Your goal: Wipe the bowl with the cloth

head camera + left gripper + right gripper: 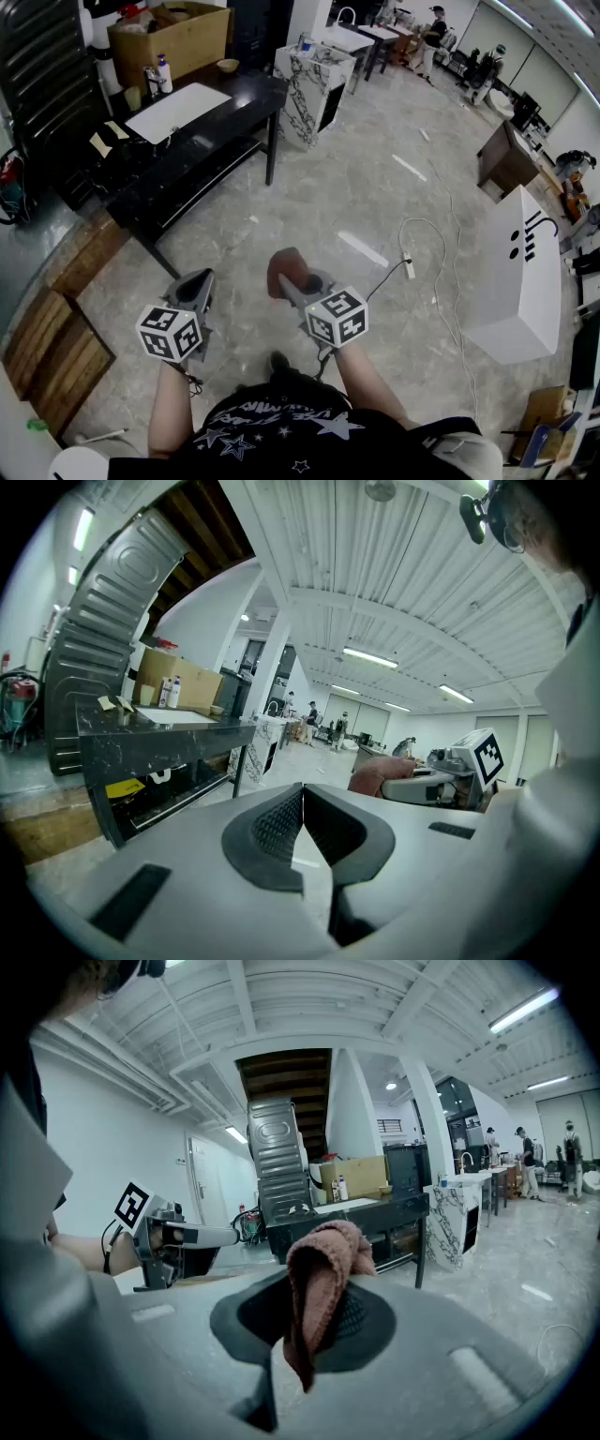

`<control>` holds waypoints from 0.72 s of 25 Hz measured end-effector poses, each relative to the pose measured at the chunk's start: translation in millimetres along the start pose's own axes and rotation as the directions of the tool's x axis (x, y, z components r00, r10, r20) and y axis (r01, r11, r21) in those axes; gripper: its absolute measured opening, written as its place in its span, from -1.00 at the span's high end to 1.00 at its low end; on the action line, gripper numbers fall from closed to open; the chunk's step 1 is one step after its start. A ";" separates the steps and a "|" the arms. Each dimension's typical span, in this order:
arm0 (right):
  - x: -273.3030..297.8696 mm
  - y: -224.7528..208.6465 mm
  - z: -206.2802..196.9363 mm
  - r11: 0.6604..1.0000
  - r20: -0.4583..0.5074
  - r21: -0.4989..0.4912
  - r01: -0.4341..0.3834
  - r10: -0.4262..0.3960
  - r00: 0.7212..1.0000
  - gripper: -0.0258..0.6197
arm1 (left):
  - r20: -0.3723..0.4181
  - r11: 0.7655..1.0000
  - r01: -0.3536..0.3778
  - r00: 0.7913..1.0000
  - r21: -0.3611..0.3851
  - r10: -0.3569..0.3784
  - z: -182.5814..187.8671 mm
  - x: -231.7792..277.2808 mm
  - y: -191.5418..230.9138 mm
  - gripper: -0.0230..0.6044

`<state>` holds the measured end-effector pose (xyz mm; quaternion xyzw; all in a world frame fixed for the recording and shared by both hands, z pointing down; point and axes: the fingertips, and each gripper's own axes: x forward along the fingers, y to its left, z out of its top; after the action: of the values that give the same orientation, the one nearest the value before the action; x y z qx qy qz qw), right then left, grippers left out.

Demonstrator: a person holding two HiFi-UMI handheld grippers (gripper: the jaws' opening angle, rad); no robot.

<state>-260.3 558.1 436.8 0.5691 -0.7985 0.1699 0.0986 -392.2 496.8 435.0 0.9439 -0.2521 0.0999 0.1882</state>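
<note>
Cloth [323, 1269], reddish-brown and folded, hangs pinched between the closed jaws of the right gripper [317, 1312], held in the air above a grey marbled floor [375, 187]. The left gripper [302, 799] sits just to its left, jaws fully together and holding nothing. Both point slightly downward. Far to the left stands a black surface [202, 141] carrying a small tan bowl [228, 65], well apart from the cloth.

Black table [239, 96]; white slab [178, 111], bottles [163, 73] atop
</note>
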 end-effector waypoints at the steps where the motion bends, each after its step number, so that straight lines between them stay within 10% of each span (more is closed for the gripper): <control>1: -0.6 -2.2 -1.2 1.000 -0.001 0.002 0.002 -0.002 1.000 0.77 | -0.002 1.000 0.002 1.000 -0.001 -0.002 -1.3 1.7 -1.2 0.90; 18: 6.2 -21.0 -6.3 0.999 -0.019 -0.015 -0.034 0.034 0.999 0.77 | -0.022 0.999 -0.032 0.999 -0.009 0.032 -6.0 18.3 -5.1 0.90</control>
<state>-242.8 548.9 448.1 0.5532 -0.8083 0.1708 0.1074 -374.5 495.3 444.1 0.9378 -0.2655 0.1121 0.1937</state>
